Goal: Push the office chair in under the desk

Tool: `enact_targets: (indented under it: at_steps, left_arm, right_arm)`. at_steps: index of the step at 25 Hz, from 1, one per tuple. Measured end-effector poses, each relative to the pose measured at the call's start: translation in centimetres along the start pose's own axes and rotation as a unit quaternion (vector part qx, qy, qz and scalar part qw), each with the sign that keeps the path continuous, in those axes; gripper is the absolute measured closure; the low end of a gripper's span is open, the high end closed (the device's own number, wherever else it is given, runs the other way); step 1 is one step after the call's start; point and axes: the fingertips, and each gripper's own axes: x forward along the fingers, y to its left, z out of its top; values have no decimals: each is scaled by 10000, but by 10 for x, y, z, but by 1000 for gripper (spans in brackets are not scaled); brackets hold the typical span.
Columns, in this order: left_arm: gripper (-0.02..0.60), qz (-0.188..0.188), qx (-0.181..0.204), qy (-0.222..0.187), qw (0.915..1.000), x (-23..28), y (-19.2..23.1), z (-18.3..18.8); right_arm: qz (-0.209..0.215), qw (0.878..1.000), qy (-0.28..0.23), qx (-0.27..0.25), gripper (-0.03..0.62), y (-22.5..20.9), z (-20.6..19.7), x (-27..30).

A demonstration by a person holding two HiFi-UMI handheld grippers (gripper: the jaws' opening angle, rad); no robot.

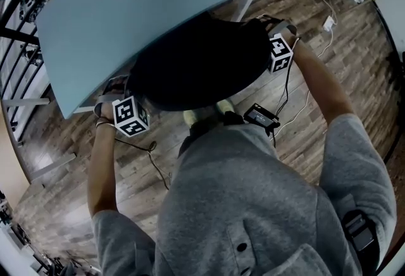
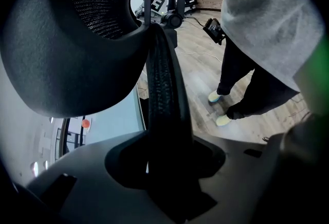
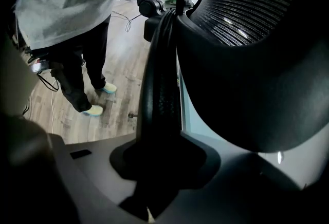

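Note:
The black office chair (image 1: 196, 66) stands at the front edge of the pale blue desk (image 1: 126, 15), its upper back partly under the desktop. My left gripper (image 1: 117, 90) is on the backrest's left side and my right gripper (image 1: 271, 26) on its right side. In the left gripper view the black mesh rim (image 2: 162, 89) runs down between the jaws of the left gripper (image 2: 164, 166), which is shut on it. The right gripper (image 3: 159, 166) is likewise shut on the rim (image 3: 162, 79). The padded headrest (image 3: 247, 63) fills the space above.
The person's pale shoes (image 1: 205, 113) stand just behind the chair on the wood floor. A black power adapter (image 1: 261, 116) and cables lie to the right, with a white plug block (image 1: 328, 23) farther off. A white desk leg (image 1: 248, 4) is beside the chair. A black railing (image 1: 19, 47) runs along the left.

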Motion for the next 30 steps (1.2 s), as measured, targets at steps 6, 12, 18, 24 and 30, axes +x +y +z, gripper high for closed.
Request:
enact_targets:
  at_steps: [6,12,18,24,30]
  left_arm:
    - [402,5,-255,197,9995,8,4,18]
    - [400,21,-446,400,9982,16,8,23]
    - [400,31,-567,576,9967,18,22,15]
    - [400,104,-655,642,9957,33,37,24]
    - [400,84,-713,705,9949,39,43,22]
  right_arm:
    - [30,9995,-203,-220,473,-11,-22,4]
    - [38,9986,-341,-402,473,-22,-35,12]
    - [-4,9982,-377,-467,473,-43,-40,21]
    - [-12,9976,-445,-535,473,-56,-58,32]
    - [16,9972,-481,-573,473,-62,-63,41]
